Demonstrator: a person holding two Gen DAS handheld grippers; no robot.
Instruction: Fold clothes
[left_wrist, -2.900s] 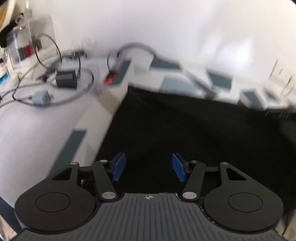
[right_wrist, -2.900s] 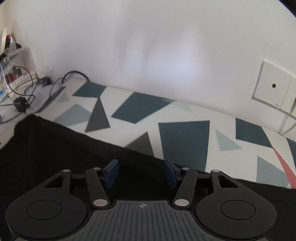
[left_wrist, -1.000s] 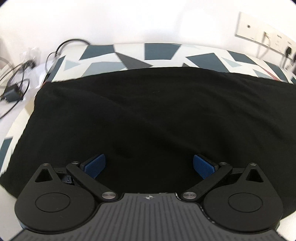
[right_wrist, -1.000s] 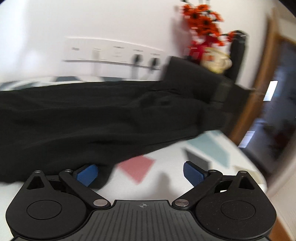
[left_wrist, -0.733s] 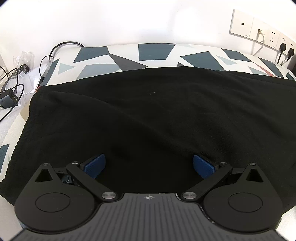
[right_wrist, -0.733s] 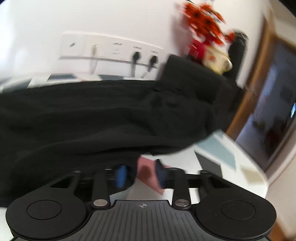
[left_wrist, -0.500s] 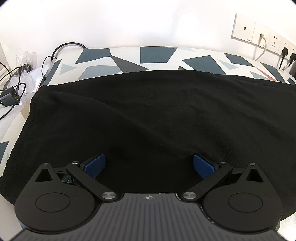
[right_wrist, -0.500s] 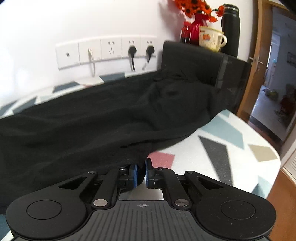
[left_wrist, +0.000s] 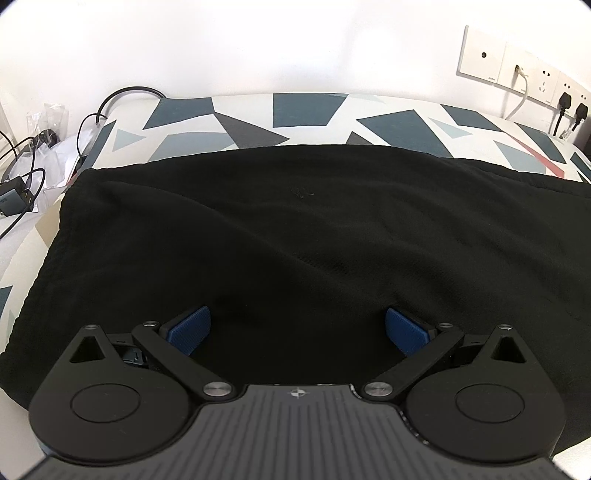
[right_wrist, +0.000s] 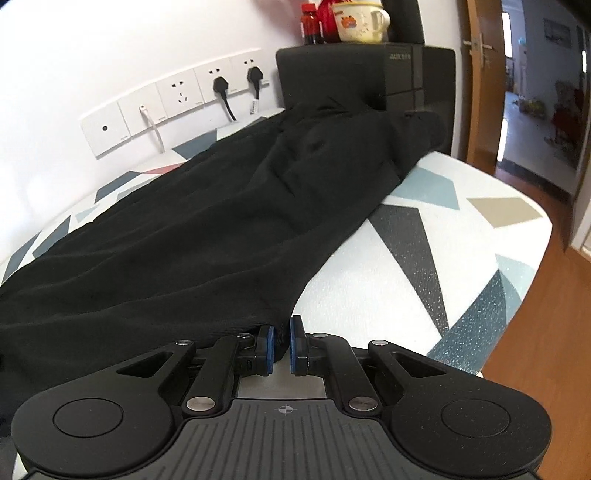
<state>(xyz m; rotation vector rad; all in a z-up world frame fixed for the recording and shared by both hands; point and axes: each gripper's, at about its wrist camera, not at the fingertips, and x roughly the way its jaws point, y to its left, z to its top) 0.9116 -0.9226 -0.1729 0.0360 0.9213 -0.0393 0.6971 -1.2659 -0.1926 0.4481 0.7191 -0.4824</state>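
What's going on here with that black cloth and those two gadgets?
A person is folding a black garment spread over a patterned table, using a hand-held gripper in each hand. The right gripper has just closed on the garment's near edge and pinches a fold of it between its blue pads. The left gripper hangs wide open over the other end of the cloth, gripping nothing. The fold itself hasn't begun.

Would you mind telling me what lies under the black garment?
The black garment lies on a white cover with blue and grey geometric shapes, which shows around its edges. What the cloth hides beneath its middle cannot be seen.
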